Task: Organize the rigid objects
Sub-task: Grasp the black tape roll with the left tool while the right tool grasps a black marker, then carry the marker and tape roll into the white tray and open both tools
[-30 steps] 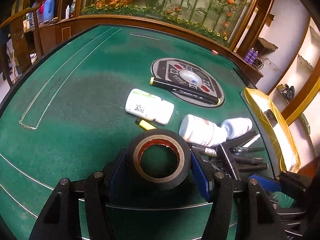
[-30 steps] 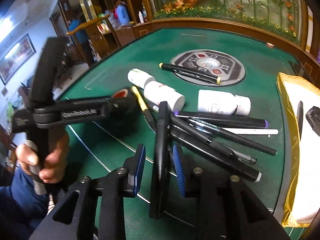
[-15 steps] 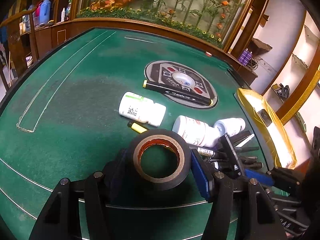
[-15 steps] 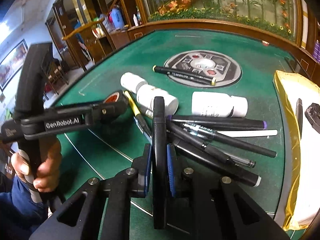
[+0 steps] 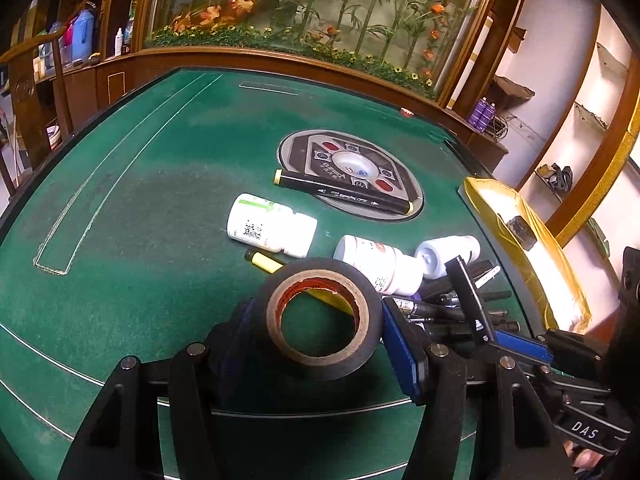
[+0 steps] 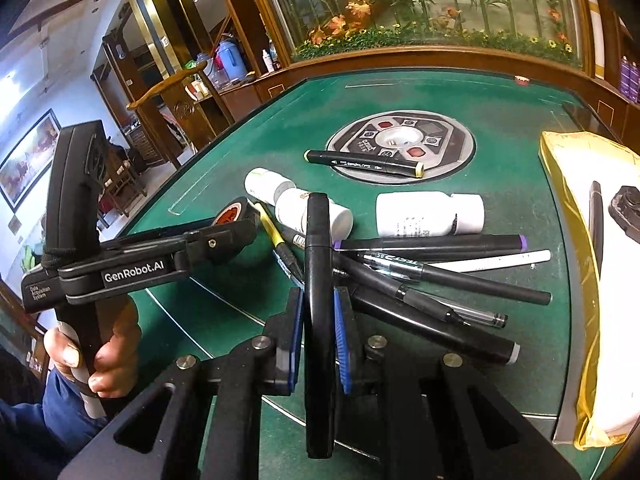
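Above the green tabletop (image 5: 120, 240), the left tongs (image 5: 316, 328) grip a roll of black tape (image 5: 320, 316) while the right tongs (image 6: 318, 324) clamp a black marker (image 6: 318, 280) lifted over the pen pile (image 6: 432, 280).

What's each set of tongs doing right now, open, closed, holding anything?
Left tongs: closed on the black tape roll.
Right tongs: closed on a black marker standing up between the pads.

bottles (image 6: 428, 216) behind pen pile (image 6: 432, 280), tray (image 6: 576, 280) rt
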{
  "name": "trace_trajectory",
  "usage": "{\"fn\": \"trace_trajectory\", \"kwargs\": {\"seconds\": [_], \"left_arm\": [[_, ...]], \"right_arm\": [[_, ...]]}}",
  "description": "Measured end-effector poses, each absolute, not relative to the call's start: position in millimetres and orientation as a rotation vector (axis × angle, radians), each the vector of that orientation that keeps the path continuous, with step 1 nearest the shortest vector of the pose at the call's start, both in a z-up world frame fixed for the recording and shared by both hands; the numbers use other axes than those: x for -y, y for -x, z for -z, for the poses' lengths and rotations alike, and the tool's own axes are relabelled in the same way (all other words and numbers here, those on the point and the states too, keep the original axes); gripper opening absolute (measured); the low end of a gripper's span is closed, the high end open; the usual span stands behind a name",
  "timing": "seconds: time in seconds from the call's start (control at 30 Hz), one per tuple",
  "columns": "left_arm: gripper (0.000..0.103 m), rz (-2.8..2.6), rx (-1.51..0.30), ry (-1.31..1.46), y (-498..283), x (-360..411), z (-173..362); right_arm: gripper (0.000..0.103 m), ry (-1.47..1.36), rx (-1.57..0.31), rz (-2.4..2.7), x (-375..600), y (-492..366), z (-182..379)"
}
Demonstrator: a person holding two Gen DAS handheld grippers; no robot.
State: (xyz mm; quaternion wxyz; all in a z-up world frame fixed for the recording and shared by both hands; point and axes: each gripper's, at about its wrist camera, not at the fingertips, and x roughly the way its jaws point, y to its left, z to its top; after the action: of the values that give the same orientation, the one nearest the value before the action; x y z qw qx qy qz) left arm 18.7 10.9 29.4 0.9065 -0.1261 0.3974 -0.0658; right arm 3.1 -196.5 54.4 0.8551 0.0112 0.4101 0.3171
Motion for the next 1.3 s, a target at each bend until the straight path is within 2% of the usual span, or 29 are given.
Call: {"fn": "trace_trajectory", "kwargs": {"seconds": [1.3], "left_arm": [[0.066,0.155,-0.832,0.254,-20,-8,-28]], "right_arm": [[0.014,-0.096,-0.858,-0.653,204,-14,-64]]}}
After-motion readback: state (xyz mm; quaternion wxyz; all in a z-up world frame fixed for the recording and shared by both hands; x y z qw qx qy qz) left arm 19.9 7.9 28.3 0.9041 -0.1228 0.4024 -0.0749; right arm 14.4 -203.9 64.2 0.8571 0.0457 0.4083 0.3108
